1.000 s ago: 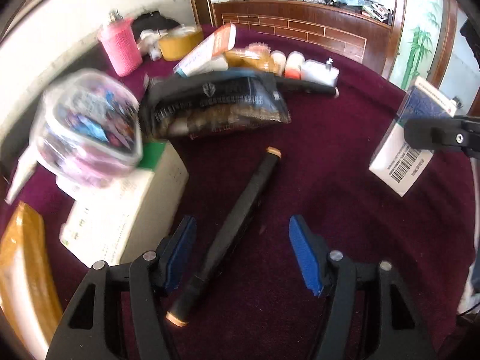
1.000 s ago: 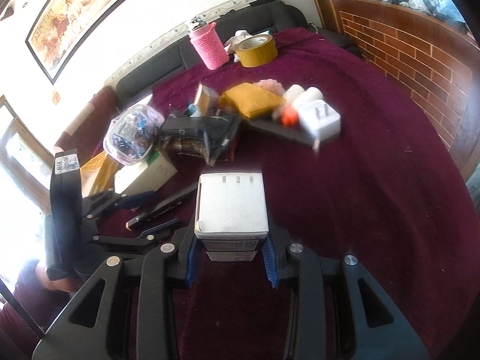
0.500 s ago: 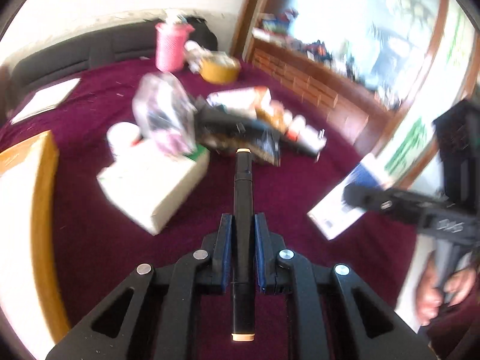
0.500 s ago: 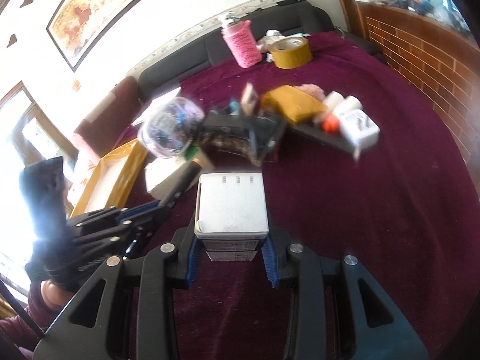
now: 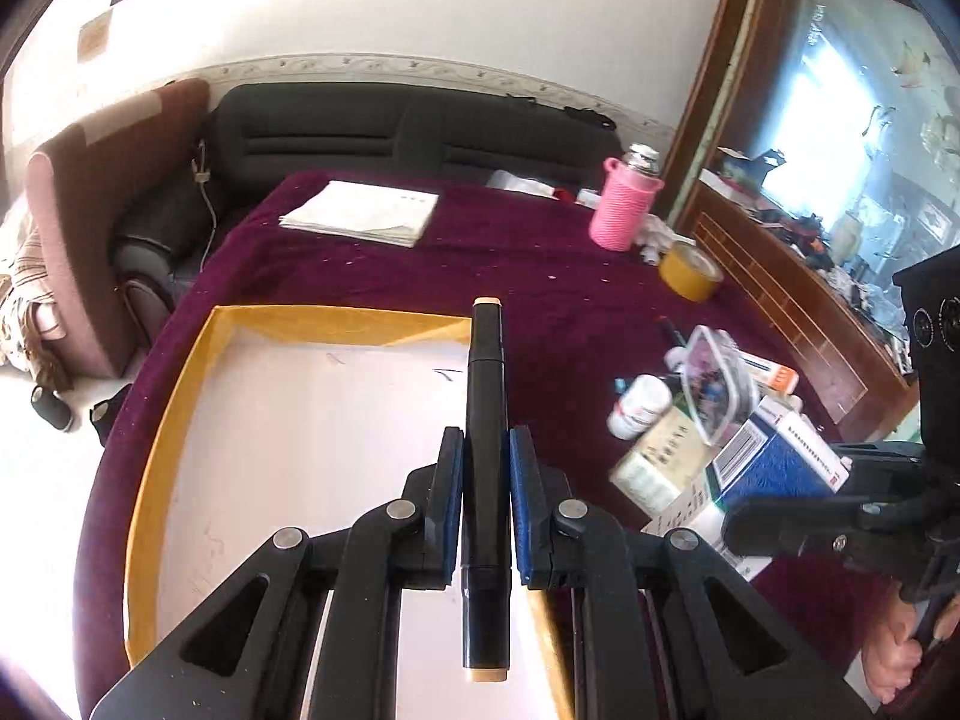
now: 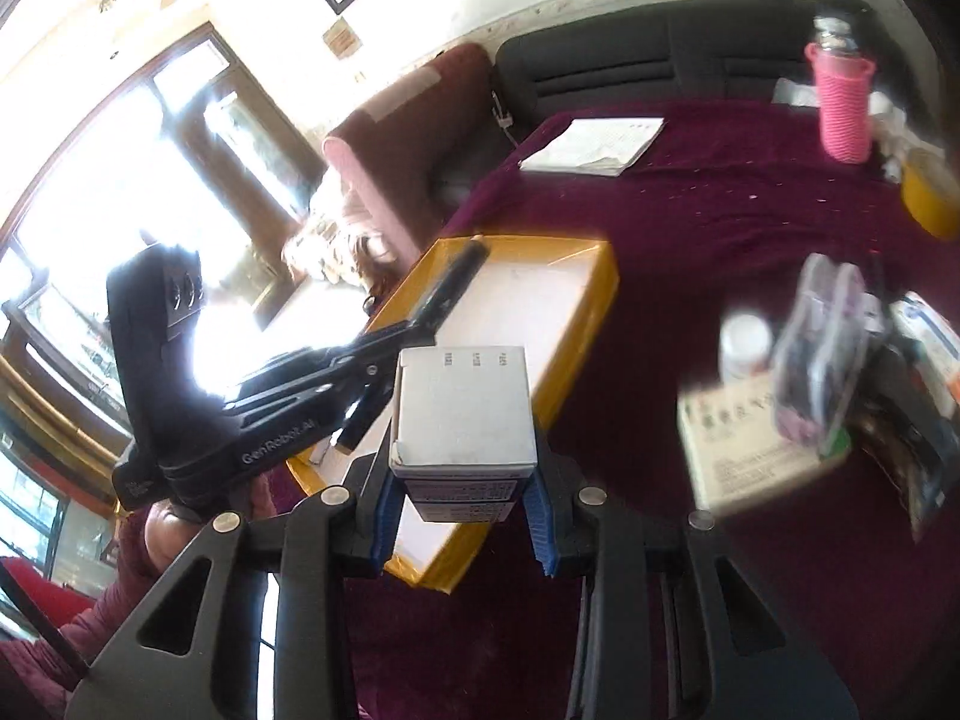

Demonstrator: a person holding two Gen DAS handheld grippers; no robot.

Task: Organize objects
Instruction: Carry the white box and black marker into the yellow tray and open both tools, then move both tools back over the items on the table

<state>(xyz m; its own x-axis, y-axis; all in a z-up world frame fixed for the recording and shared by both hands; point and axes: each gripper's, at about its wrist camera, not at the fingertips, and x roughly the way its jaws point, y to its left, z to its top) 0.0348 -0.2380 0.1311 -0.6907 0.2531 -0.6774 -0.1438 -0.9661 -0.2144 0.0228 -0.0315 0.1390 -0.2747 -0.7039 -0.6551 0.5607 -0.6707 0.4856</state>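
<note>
The left gripper (image 5: 486, 510) was clenched on a black marker (image 5: 486, 420), held above the white floor of the yellow-rimmed tray (image 5: 180, 384) near its right wall. The right gripper (image 6: 462, 498) clasped a small white box (image 6: 462, 414) just beside the tray's near corner. Good practice, by judgement: lower the marker flat, parallel to a wall, release only at contact, leaving floor space for the box.
</note>
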